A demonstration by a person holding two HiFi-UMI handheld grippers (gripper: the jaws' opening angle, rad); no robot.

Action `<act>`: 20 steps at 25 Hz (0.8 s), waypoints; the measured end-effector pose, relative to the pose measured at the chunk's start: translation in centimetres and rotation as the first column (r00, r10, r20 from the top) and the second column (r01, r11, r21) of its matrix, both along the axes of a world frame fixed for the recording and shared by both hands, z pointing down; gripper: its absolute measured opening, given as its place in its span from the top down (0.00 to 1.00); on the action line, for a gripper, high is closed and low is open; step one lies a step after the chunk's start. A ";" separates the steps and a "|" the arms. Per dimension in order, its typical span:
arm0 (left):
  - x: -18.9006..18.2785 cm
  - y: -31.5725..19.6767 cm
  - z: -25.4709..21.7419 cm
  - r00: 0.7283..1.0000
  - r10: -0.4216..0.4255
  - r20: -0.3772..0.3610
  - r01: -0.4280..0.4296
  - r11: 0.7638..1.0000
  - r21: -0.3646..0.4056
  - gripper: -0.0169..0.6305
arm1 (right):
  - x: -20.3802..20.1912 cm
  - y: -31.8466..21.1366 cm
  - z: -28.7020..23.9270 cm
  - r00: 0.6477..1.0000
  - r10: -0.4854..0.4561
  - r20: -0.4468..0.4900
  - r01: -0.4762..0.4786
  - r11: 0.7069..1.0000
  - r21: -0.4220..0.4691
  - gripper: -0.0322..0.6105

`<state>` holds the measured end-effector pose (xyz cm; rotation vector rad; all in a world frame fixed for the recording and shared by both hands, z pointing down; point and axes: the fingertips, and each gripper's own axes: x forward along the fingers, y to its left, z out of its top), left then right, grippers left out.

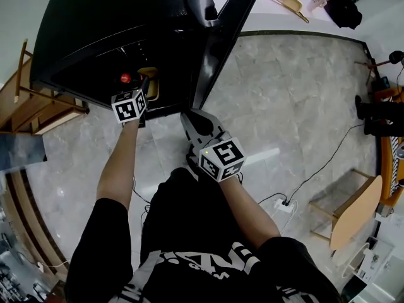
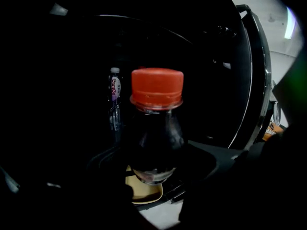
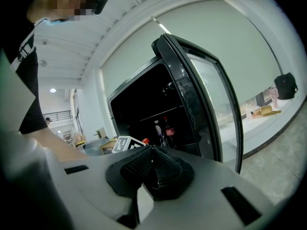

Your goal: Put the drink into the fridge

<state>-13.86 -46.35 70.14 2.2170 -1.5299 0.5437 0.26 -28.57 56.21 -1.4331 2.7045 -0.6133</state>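
The drink (image 2: 157, 128) is a dark bottle with a red cap (image 1: 125, 78). My left gripper (image 2: 154, 166) is shut on the bottle's body and holds it upright at the open front of the black fridge (image 1: 107, 30). In the head view the left gripper (image 1: 136, 88) reaches into the fridge's lower part, beside a tan tray (image 1: 151, 84). My right gripper (image 1: 191, 124) hangs lower, in front of the fridge near the door's foot. In its own view the right gripper (image 3: 152, 150) has its ribbed pads pressed together with nothing between them.
The fridge door (image 1: 221, 36) stands open to the right of my left gripper. Two bottles (image 3: 161, 128) stand on a shelf inside, one of them clear (image 2: 114, 87). Wooden chairs (image 1: 38, 106) stand at the left, another chair (image 1: 353, 213) and a floor cable (image 1: 315, 169) at the right.
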 end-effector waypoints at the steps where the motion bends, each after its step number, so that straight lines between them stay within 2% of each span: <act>1: -0.1 -0.4 0.4 1.000 -0.002 0.005 0.002 1.000 -0.006 0.50 | -0.2 -0.1 0.1 1.000 -0.005 -0.002 0.005 1.000 0.000 0.91; 8: -0.4 -2.7 2.0 0.999 0.000 0.040 0.001 1.000 -0.024 0.50 | -1.1 -0.5 0.6 0.999 -0.043 -0.017 0.043 0.999 -0.005 0.91; 20: -0.1 -5.3 2.9 0.997 -0.004 0.073 0.010 0.997 -0.077 0.50 | -1.1 -0.3 1.4 0.998 -0.057 -0.018 0.057 0.998 -0.028 0.91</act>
